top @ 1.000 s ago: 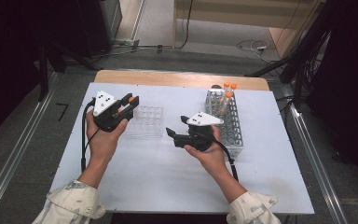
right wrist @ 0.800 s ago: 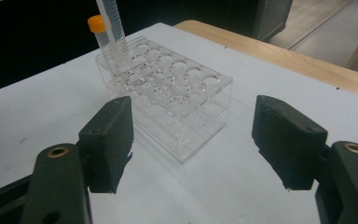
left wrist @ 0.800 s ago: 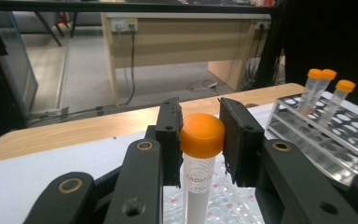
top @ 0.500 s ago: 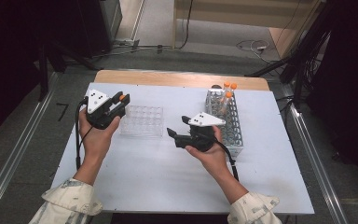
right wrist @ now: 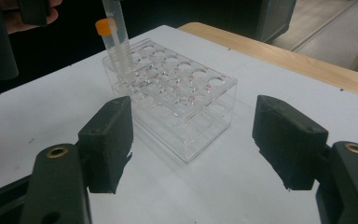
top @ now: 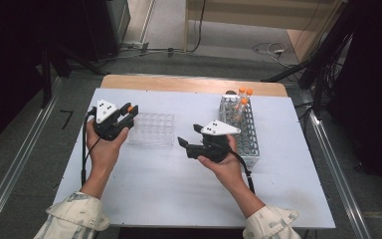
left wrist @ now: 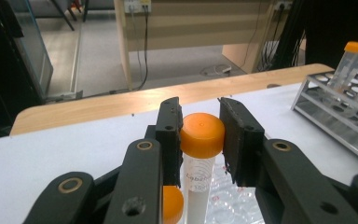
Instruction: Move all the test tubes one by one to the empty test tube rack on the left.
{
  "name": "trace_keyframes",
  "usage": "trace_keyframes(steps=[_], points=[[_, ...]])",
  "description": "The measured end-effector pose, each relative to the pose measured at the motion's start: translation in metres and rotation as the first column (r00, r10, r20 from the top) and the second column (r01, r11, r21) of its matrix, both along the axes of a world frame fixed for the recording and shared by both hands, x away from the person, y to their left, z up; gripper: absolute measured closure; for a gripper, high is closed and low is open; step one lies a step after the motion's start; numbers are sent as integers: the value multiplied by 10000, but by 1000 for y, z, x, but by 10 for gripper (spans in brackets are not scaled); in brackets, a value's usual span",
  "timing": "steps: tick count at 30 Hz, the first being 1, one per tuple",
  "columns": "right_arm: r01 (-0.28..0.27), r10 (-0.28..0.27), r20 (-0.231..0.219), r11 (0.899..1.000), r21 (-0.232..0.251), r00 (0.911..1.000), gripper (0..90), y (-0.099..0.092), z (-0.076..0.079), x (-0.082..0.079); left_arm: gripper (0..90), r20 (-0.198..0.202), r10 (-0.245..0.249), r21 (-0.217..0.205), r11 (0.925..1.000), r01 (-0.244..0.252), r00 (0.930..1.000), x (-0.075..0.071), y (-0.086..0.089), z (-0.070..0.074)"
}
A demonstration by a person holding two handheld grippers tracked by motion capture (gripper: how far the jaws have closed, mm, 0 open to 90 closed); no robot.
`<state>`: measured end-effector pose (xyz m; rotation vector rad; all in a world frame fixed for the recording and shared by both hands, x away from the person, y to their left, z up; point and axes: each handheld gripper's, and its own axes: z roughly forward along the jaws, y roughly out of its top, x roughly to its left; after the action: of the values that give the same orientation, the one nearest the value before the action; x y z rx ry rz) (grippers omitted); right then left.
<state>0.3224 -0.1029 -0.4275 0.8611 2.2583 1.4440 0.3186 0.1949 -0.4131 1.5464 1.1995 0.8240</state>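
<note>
Jaws of your left gripper (left wrist: 199, 140) clamp an orange-capped clear plastic tube (left wrist: 200, 158), holding it at the near-left corner of the clear acrylic tube rack (right wrist: 182, 107) on the white table (top: 179, 189). Your right gripper (right wrist: 193, 149) hovers with jaws apart, holding nothing, beside the metal wire rack (top: 246, 134).

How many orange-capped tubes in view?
5 orange-capped tubes: three in the metal rack, one in the clear rack, one clamped in the left gripper. More may be hidden.
</note>
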Motion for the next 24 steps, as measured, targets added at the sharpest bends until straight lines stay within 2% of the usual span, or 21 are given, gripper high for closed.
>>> trace_keyframes(steps=[8, 12, 20, 24], points=[[-14, 14, -41, 10000, -24, 10000, 278, 1, -1, 0, 706, -149, -69, 225, 9997, 72, 9999, -1, -2, -10], [-9, 8, -24, 10000, -32, 10000, 278, 1, -1, -1, 706, -299, -67, 203, 9998, 73, 9995, -1, -3, -15], [11, -11, -51, 10000, -28, 10000, 278, 0, -1, -1, 699, -310, -31, 107, 9999, 34, 9995, -2, -3, -19], [9, -9, -53, 10000, -26, 10000, 278, 0, -1, -1, 639, -286, -90, -58, 9999, 88, 9996, -2, -3, -18]])
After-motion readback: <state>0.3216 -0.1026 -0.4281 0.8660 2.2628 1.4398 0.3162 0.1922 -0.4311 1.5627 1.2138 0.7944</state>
